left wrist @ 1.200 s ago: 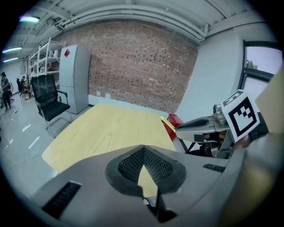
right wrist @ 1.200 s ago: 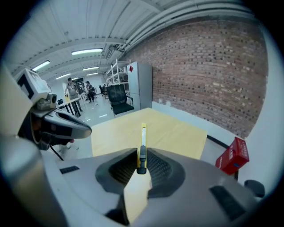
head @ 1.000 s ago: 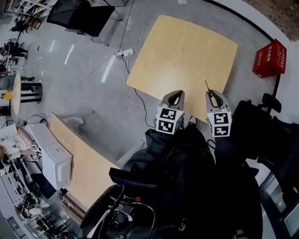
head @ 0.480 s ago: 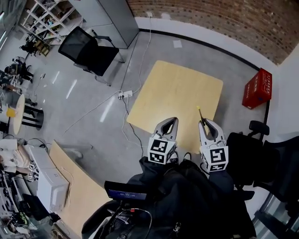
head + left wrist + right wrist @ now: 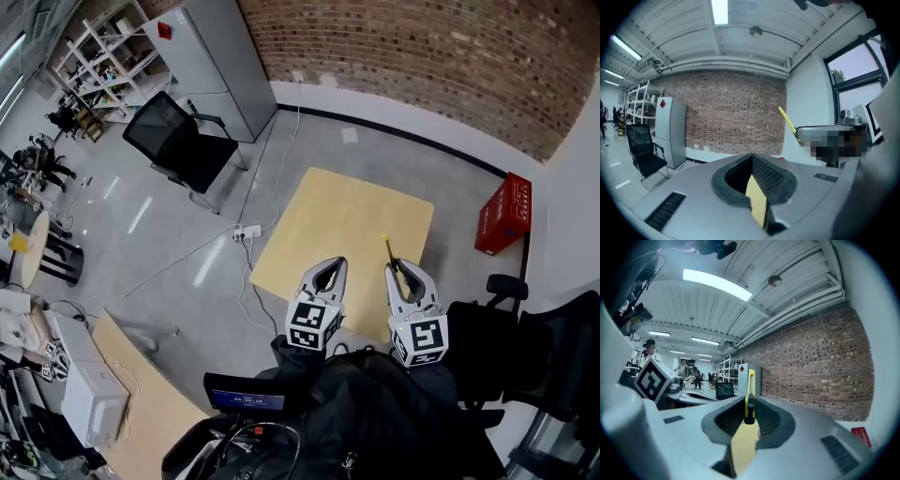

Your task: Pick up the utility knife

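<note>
Brick wall (image 5: 422, 56), apparently glossy grey floor (image 5: 173, 248)

The person held both grippers out in front of the body, side by side and a little apart, marker cubes turned upward, both arms in dark sleeves. The left gripper (image 5: 327, 264) had its jaws pressed together on nothing. The right gripper (image 5: 401, 271) was clamped on the utility knife (image 5: 387, 248), whose yellow end stuck out beyond the jaw tips

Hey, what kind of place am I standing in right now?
Probably an open-plan lab or workshop office. There is a bare brick wall, metal storage shelving and a black office chair on a polished grey floor, with a plain wooden table standing free.
</note>
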Demonstrator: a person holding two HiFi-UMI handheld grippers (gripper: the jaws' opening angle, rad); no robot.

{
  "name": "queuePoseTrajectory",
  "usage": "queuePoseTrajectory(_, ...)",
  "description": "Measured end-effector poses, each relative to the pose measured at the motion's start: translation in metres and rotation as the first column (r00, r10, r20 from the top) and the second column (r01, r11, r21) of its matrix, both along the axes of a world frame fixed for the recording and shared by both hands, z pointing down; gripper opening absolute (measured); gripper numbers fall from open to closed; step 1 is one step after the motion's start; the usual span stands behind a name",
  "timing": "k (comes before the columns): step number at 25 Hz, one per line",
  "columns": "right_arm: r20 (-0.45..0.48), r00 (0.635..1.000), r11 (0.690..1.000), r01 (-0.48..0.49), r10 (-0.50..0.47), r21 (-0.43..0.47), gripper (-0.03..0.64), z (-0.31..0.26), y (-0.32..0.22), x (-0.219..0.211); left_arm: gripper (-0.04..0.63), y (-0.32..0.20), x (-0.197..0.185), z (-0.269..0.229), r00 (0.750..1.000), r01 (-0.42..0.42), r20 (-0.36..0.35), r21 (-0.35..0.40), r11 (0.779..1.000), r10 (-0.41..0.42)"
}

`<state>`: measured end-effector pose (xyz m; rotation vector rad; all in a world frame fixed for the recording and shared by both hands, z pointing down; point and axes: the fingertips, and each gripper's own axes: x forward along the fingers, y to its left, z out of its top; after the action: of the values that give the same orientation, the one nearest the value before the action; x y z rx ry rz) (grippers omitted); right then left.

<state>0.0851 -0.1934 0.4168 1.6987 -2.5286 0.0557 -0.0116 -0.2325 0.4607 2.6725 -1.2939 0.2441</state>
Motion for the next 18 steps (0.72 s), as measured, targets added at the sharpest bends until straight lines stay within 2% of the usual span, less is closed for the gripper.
queuePoseTrajectory(8, -0.005, 1.000, 0.998, -0.016, 0.017, 0.059, 0.069, -0.023, -0.010, 0.005, 0.000, -0.016, -0.005, -0.020, 1.000, 0.007, -0.005, 0.042, 0.999, -0.007)
queuePoseTrajectory(18, 0.000, 1.000, 0.988, -0.008, 0.008, 0.152, 0.069, -0.055, -0.020, 0.007, 0.000, -0.029, 0.009, -0.047, 1.000, -0.014, -0.012, 0.118, 0.993, 0.016)
